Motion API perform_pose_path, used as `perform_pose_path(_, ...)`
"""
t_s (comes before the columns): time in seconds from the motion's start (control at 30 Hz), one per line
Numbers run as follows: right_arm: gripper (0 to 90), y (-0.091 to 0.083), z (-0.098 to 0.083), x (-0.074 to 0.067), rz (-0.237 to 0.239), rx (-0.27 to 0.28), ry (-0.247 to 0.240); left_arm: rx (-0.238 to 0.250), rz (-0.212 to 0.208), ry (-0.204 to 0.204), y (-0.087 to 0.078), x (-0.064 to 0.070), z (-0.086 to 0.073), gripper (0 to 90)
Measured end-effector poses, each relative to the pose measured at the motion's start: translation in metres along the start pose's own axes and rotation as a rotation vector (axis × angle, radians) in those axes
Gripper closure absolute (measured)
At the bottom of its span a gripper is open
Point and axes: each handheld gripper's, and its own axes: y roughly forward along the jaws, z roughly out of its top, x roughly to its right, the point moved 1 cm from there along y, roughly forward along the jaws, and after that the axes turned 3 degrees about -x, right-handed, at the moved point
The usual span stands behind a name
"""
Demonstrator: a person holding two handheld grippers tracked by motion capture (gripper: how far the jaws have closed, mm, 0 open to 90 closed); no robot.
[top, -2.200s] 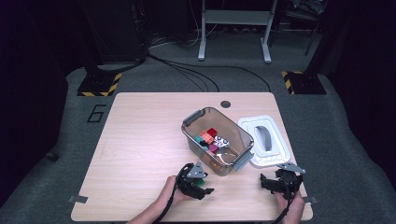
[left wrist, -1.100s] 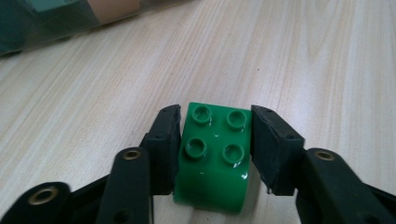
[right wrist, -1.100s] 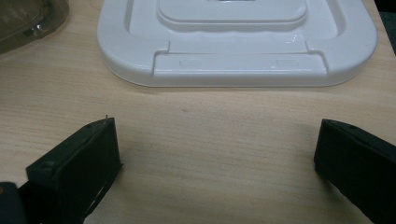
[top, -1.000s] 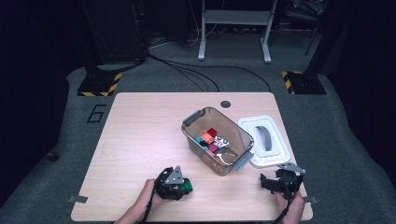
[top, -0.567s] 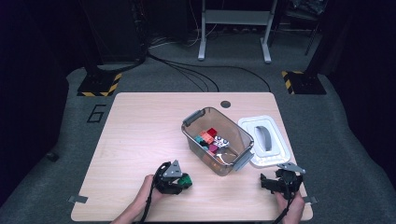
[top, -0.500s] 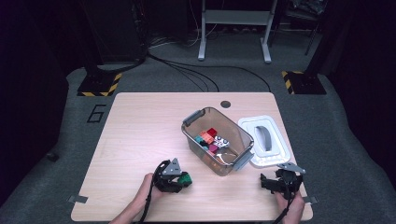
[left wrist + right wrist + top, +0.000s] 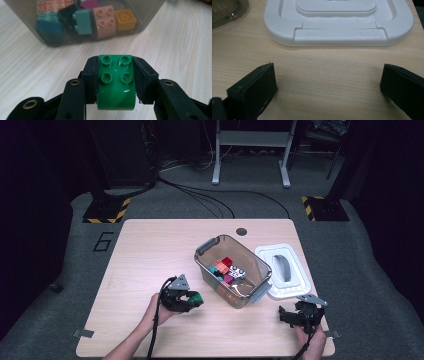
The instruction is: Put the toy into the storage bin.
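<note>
Green brick [image 7: 115, 82] sits clamped in the left tool [image 7: 184, 299], jaws pressing on its two side faces, studs up, rounded end back toward the hand. From the left gripper view it looks off the counter [image 7: 150, 250], though I can't tell by how much.

Key relation: the clear bin [image 7: 233, 270] lies at about 2 o'clock from the left tool in the high view, near but not touching. In the left gripper view the bin wall [image 7: 75, 37] is dead ahead at 12 o'clock, with bricks piled behind it: pink [image 7: 105, 21], orange [image 7: 125, 17], teal [image 7: 83, 21], blue [image 7: 48, 26]. So the tool already points at the target; my read is the move needs lift over the rim, then forward along the same line.

The brick's long axis runs along the tool, so the studded end would lead into the bin.

Left hand [image 7: 160, 307] is clearly nearer; the bin stands between the two tools. Right tool [image 7: 300, 314] rests low at the counter's near right corner, jaws wide apart with nothing between them, the white lid [image 7: 337, 22] just ahead at 12 o'clock.

Risk as I see it: clipping the near rim or the grey handle [image 7: 256, 292] if the lift is short.
</note>
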Motion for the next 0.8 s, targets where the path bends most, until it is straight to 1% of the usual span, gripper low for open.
perform_pose_path(0.03, 0.0, 0.0, 0.0, 0.0, 0.0, 0.0, 0.0, 0.001, -0.003, -0.008, -0.002, -0.002, 0.002, 59.2)
perform_pose_path(0.2, 0.0, 0.0, 0.0, 0.0, 0.0, 0.001, -0.002, 0.013, 0.008, -0.016, -0.013, -0.009, 0.012, 59.2)
perform_pose_path(0.27, 0.0, 0.0, 0.0, 0.0, -0.001, 0.0, 0.0, 0.016, 0.014, -0.015, -0.015, -0.01, 0.014, 59.2)
perform_pose_path(0.3, 0.0, 0.0, 0.0, 0.0, -0.002, 0.0, 0.0, 0.018, 0.016, -0.016, -0.018, -0.011, 0.018, 59.2)
perform_pose_path(0.4, 0.0, 0.0, 0.0, 0.001, -0.002, 0.002, -0.007, 0.017, 0.014, -0.016, -0.02, -0.013, 0.022, 59.2)
perform_pose_path(0.43, 0.0, 0.0, 0.0, 0.001, -0.002, 0.001, -0.004, 0.019, 0.017, -0.019, -0.022, -0.014, 0.026, 59.2)
perform_pose_path(0.6, 0.0, 0.0, 0.0, 0.001, -0.001, 0.002, -0.008, 0.027, 0.025, -0.009, -0.029, -0.017, 0.038, 59.2)
perform_pose_path(0.63, 0.0, 0.0, 0.0, 0.0, -0.002, 0.0, 0.001, 0.024, 0.027, -0.005, -0.031, -0.018, 0.04, 59.2)
perform_pose_path(0.7, 0.0, 0.0, 0.0, 0.001, -0.002, 0.001, -0.004, 0.03, 0.022, -0.006, -0.034, -0.02, 0.045, 59.3)
perform_pose_path(0.73, 0.0, 0.0, 0.0, 0.0, -0.002, 0.0, 0.001, 0.031, 0.026, -0.007, -0.035, -0.02, 0.047, 59.3)
perform_pose_path(0.8, 0.0, 0.0, 0.0, 0.001, -0.002, 0.002, -0.007, 0.034, 0.027, -0.002, -0.038, -0.022, 0.052, 59.2)
